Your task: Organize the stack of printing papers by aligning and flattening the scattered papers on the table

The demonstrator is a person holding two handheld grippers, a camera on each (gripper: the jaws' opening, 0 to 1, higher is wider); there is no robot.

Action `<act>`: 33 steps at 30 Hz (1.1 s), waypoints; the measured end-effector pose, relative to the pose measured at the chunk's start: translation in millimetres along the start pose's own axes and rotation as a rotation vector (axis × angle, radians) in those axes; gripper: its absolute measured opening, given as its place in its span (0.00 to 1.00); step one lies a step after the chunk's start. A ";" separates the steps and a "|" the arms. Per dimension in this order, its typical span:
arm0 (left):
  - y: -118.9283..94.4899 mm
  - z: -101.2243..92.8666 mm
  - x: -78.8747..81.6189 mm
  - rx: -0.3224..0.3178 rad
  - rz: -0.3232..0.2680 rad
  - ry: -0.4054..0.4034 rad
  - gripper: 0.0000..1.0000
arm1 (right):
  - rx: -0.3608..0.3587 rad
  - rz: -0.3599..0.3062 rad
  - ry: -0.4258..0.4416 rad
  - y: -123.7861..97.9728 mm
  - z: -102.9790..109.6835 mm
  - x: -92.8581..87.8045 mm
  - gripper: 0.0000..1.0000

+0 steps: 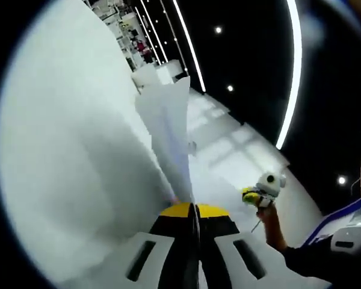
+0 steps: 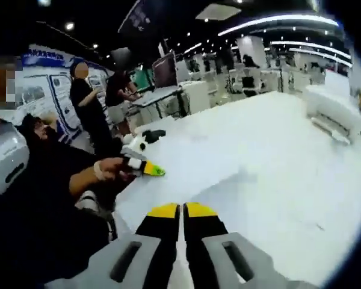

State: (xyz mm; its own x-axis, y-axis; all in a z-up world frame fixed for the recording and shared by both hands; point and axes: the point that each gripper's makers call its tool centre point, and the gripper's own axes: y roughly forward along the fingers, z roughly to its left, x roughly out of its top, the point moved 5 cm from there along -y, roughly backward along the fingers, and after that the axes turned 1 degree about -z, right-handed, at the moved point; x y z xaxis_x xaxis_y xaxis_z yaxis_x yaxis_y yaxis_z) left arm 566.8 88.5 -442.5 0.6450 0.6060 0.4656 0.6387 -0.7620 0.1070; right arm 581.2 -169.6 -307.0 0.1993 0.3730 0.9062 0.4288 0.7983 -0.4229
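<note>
- Nearest the lens in the left gripper view, the left tool (image 1: 193, 209) has its yellow-tipped jaws pressed together on the lower edge of the papers (image 1: 167, 123), which stand up from the tips and fan away toward the top of the picture.
- How many sheets are in that grip is not readable; the edges blur into one pale wedge, and the upper corner merges with the bright bench (image 1: 66, 150) behind it.
- The view is strongly rolled, so the bench runs as a slanted white plane and the ceiling lights appear as long streaks.
- At the right of the same view the right tool (image 1: 253, 197) shows small, held by a hand (image 1: 268, 218); its tips are too small to judge there.
- In the right gripper view, the right tool (image 2: 182, 210) has its jaws closed with only a thin dark slit between them, and nothing can be seen caught there.
- To its left a hand (image 2: 111, 169) holds the left tool (image 2: 149, 169); the papers it carries are hard to tell from the white bench (image 2: 277, 156).
- A white device (image 2: 333, 111) sits at the far right edge, partly cut off.
- People (image 2: 87, 111) stand in the background at left.
</note>
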 end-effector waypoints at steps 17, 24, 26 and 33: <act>1.0 0.4 -0.3 0.005 0.006 -0.007 0.06 | -0.546 -0.365 -0.099 -46.9 -92.4 -15.3 0.35; 1.8 1.8 0.0 0.008 0.014 -0.009 0.06 | -0.539 -0.143 0.019 -1.5 -147.9 -73.3 0.52; 1.8 1.7 -0.2 0.008 0.014 -0.005 0.06 | -0.523 -0.071 0.040 7.0 -163.6 -87.4 0.46; 1.2 1.3 0.1 0.007 0.011 0.004 0.06 | -0.542 0.036 0.029 14.2 -192.0 -104.4 0.48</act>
State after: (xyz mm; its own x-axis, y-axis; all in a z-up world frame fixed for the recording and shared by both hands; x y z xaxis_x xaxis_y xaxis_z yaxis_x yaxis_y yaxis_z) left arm 568.2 87.9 -443.5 0.6501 0.5969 0.4702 0.6345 -0.7669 0.0961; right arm 735.7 -287.9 -407.4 0.2430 0.3766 0.8939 0.8125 0.4244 -0.3997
